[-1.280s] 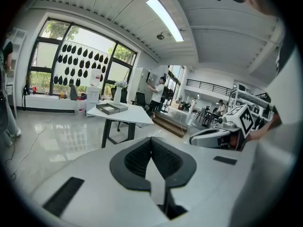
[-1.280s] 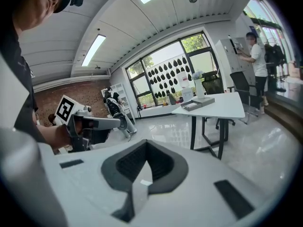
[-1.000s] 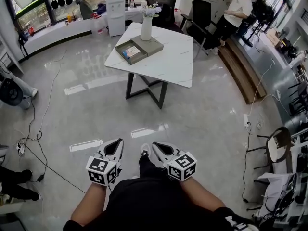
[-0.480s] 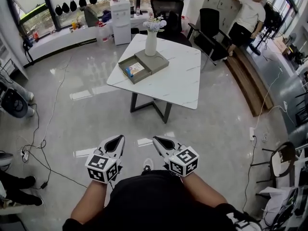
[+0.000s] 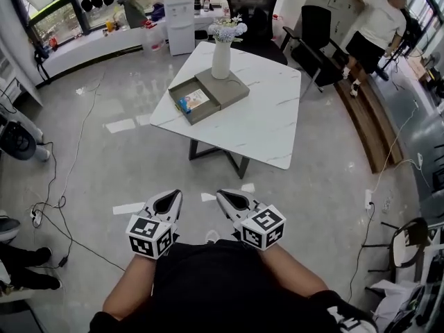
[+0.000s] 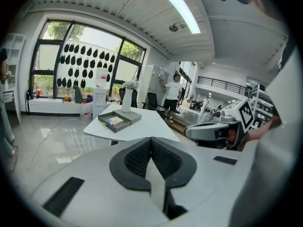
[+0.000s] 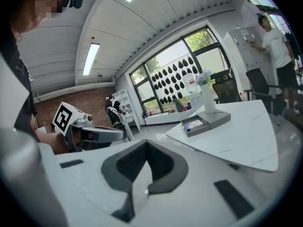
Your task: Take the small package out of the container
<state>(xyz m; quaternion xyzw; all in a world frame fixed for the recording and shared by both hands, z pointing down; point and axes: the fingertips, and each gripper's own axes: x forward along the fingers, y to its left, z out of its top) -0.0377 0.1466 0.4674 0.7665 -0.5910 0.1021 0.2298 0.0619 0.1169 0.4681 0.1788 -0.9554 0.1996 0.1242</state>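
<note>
A grey open container (image 5: 191,103) lies on the white marble table (image 5: 270,123), with a small white and blue package (image 5: 194,101) inside it. The container (image 6: 113,122) also shows far ahead in the left gripper view, and the container (image 7: 194,125) in the right gripper view. Its grey lid (image 5: 223,87) lies beside it under a white vase of flowers (image 5: 221,57). My left gripper (image 5: 166,201) and right gripper (image 5: 232,198) are held low near my body, well short of the table. Both are shut with nothing between the jaws.
Black office chairs (image 5: 258,5) stand behind the table. A person (image 5: 378,26) stands at cabinets at the back right. Cables (image 5: 62,179) trail over the glossy grey floor at left. A white water dispenser (image 5: 180,19) stands by the window wall. More chairs (image 5: 409,241) sit at right.
The table has come closer and lower in the head view as I walk toward it. Both grippers stay shut and keep their place near my body. The person at right has shifted.
</note>
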